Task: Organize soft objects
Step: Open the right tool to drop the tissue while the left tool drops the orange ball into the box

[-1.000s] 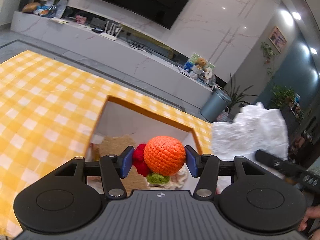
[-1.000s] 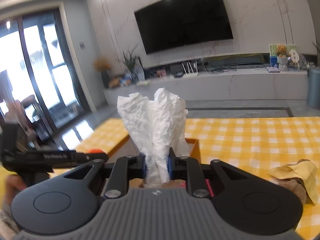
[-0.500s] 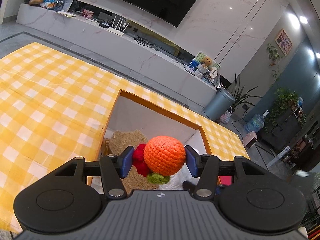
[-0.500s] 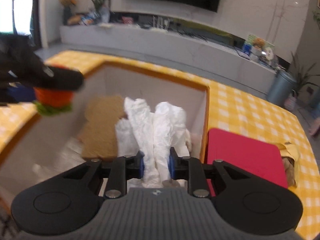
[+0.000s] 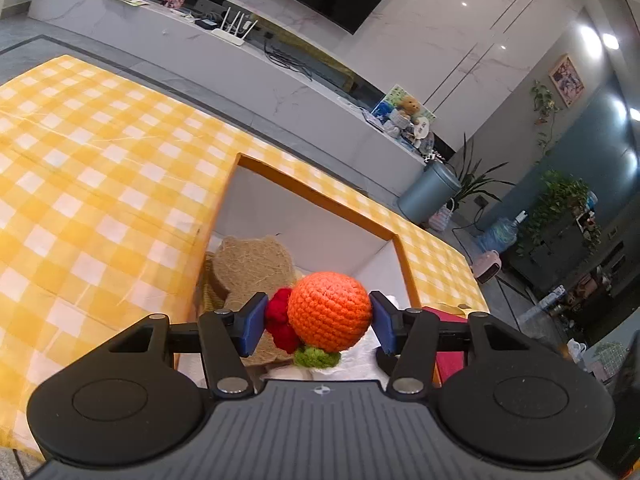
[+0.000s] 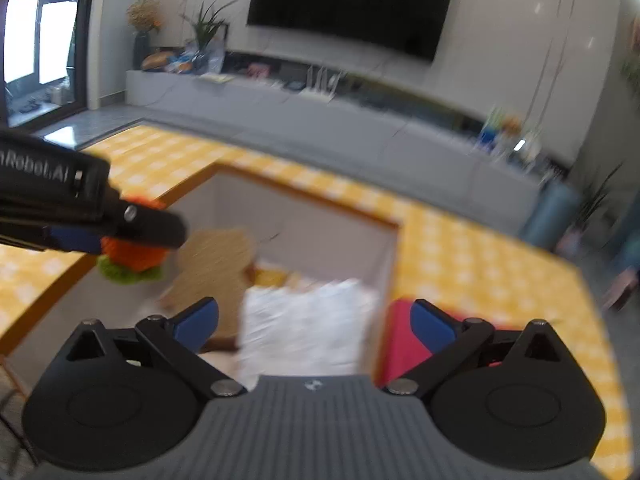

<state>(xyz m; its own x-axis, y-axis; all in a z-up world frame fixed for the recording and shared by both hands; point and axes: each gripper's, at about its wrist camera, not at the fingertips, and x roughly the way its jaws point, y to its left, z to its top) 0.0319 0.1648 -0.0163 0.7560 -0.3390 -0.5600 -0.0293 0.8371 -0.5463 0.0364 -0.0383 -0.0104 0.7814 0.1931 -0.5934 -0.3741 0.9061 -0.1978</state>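
Since the earlier frame, right gripper (image 6: 314,322) jaws have just been opening and now stand spread wide; the white crumpled tissue (image 6: 304,328), blurred, lies between them, unpinched, inside the open box (image 6: 304,216). Left gripper (image 5: 318,324) pads pinch the crocheted orange (image 5: 328,311) above the box, before a fibrous brown mat (image 5: 256,268)

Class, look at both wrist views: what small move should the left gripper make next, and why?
Probably lower the left gripper a little and open it. Its jaws grip the orange crochet ball above the open box, where the right gripper, jaws just opened wide, has let go of the white paper.
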